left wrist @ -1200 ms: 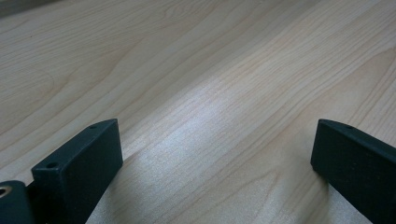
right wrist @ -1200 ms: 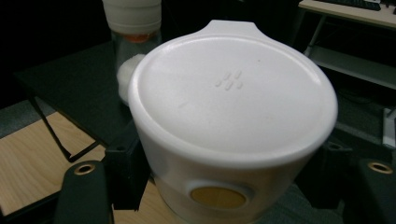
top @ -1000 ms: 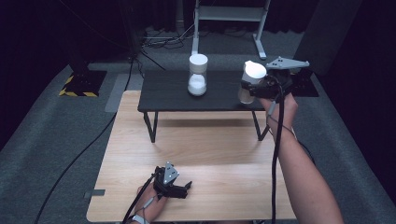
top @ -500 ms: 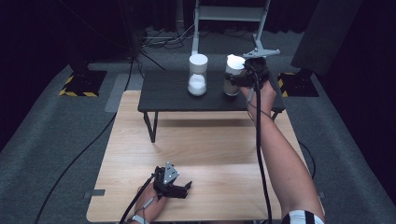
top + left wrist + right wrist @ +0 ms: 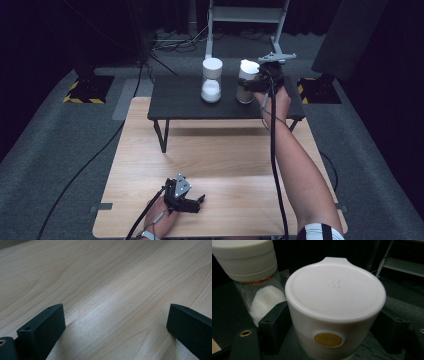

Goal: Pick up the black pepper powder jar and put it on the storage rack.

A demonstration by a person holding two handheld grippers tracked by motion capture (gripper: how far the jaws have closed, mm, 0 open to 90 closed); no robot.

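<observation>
Right gripper (image 5: 256, 84) has its jaws clamped on the white-lidded jar (image 5: 334, 307) beside the sugar jar (image 5: 211, 80): best set it flat before releasing, left gripper (image 5: 186, 198) resting agape.

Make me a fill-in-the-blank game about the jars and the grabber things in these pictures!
1. The right gripper has its jaws around the jar with the ____ button on its lid.
2. The other jar holds a white powder and stands on the small ____ table.
3. The left gripper rests on the light wooden tabletop with its jaws ____.

Missing words: yellow; black; open
</observation>
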